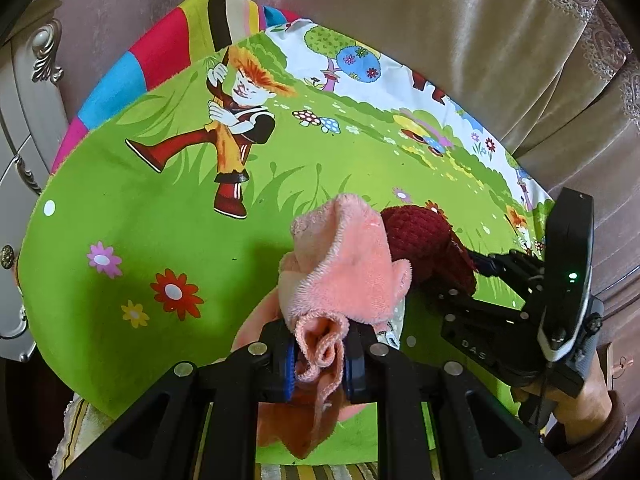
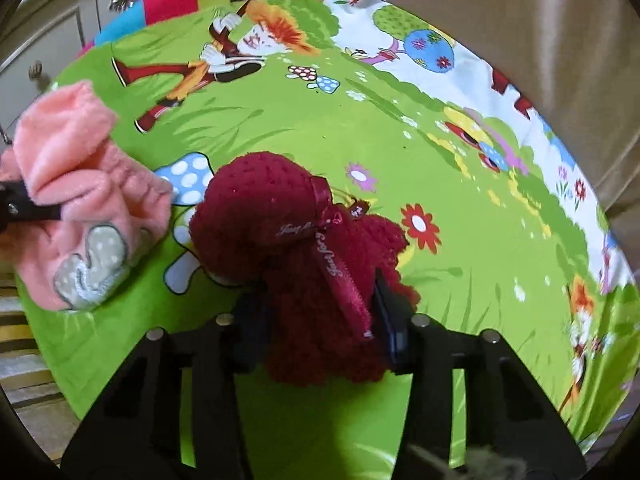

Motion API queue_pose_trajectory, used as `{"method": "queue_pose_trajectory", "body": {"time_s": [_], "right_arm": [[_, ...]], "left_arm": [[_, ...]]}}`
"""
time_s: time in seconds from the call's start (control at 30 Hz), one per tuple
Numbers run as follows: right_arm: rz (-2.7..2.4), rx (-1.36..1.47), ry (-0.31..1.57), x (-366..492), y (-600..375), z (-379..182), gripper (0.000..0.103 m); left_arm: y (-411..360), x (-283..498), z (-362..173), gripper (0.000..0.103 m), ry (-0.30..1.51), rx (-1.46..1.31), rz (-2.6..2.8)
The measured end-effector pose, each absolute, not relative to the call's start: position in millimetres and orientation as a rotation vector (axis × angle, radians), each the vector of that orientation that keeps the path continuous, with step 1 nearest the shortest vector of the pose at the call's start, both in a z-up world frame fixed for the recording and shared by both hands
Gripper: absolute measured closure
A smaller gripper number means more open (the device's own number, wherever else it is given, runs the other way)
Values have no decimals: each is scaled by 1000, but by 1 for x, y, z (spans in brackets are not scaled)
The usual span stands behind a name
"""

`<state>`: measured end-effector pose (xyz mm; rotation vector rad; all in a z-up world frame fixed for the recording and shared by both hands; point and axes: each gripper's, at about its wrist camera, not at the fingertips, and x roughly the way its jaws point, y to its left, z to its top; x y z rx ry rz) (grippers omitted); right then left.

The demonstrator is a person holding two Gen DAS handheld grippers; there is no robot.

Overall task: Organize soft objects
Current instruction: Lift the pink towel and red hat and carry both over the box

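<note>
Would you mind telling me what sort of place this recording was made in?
Probably a home bedroom: a bed or mattress under a cartoon bedsheet, a white carved cabinet beside it, and curtains behind. The left gripper holds a pink cloth; the right gripper holds a red knitted toy.

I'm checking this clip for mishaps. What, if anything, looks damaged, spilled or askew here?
Nothing stands out. The left gripper holds a bunched pink fleece item, the right gripper a dark red knitted item, both over the cartoon cloth.
</note>
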<state>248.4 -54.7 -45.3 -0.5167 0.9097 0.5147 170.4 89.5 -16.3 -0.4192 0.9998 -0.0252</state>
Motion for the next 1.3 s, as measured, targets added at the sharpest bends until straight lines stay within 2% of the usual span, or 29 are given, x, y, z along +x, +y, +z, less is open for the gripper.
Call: {"method": "queue_pose_trajectory", "body": {"time_s": [0.17, 0.67, 1.3], "right_arm": [[486, -471, 907, 236, -64, -36, 61], [315, -334, 863, 180, -117, 11, 61], [101, -136, 847, 80, -230, 48, 61]], "left_arm": [[82, 167, -9, 85, 980, -404, -36], [50, 140, 17, 85, 931, -384, -91], [-53, 92, 56, 85, 909, -307, -312]]}}
